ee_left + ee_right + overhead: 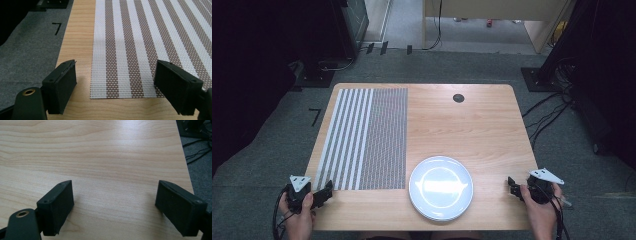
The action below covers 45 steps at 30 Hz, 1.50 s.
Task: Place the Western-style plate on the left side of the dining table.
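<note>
A white round plate (441,187) lies near the front edge of the wooden table (472,125). Left of it a striped woven placemat (364,137) covers the table's left part. My left gripper (326,192) rests at the front left corner, open, its jaws wide apart just short of the placemat (140,47) near edge, nothing between them. My right gripper (513,187) sits at the front right, right of the plate, open over bare wood (107,162) with nothing between its jaws.
A small dark round grommet (458,98) sits in the table's far side. Grey carpet surrounds the table, with cables (547,115) on the floor to the right and dark equipment stands at both sides. The table's right edge (186,170) runs close to the right gripper.
</note>
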Each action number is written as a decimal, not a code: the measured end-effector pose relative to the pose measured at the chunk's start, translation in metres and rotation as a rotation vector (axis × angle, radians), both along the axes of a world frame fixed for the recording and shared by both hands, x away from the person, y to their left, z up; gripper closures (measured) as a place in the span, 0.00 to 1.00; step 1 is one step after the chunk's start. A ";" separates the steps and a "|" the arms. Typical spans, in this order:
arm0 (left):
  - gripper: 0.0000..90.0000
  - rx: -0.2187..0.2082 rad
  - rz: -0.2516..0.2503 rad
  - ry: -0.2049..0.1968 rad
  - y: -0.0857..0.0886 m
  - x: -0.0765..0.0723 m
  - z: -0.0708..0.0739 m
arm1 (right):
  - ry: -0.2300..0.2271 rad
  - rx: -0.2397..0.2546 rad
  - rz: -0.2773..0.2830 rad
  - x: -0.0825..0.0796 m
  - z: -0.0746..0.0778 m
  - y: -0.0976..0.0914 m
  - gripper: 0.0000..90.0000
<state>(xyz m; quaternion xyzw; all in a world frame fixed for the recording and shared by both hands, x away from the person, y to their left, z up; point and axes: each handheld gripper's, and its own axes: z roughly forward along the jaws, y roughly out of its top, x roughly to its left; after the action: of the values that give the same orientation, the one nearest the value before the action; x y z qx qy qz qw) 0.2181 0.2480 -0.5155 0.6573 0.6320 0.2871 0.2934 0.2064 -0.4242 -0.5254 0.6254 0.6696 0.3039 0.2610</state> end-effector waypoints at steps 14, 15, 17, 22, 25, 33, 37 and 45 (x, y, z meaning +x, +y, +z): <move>0.21 -0.082 0.033 -0.062 -0.002 -0.001 0.018 | 0.000 -0.004 -0.002 0.000 0.000 0.000 0.15; 0.21 -0.082 0.033 -0.062 -0.002 -0.001 0.018 | 0.000 -0.004 -0.004 0.000 0.000 0.000 0.15; 0.21 -0.092 0.025 -0.073 -0.007 0.001 0.023 | 0.002 -0.003 -0.023 0.000 0.000 0.002 0.15; 0.21 -0.136 -0.014 -0.084 -0.018 0.003 0.030 | 0.002 -0.003 -0.030 0.000 0.000 0.003 0.14; 0.21 -0.148 -0.033 -0.099 -0.027 0.005 0.038 | 0.003 -0.001 -0.031 0.000 0.000 0.003 0.14; 0.21 -0.171 -0.088 -0.137 -0.060 0.017 0.055 | 0.002 -0.001 -0.031 0.000 0.000 0.003 0.14; 0.21 -0.178 -0.114 -0.145 -0.077 0.023 0.059 | 0.002 -0.002 -0.030 0.000 0.000 0.002 0.14; 0.21 -0.188 -0.177 -0.120 -0.102 0.022 0.049 | 0.003 -0.001 -0.059 0.000 0.000 0.005 0.14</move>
<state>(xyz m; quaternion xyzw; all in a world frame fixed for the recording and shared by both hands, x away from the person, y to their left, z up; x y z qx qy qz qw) 0.2401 0.1460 -0.4663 0.6617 0.5771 0.2385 0.4150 0.2061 -0.4195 -0.5254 0.6450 0.6516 0.2948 0.2693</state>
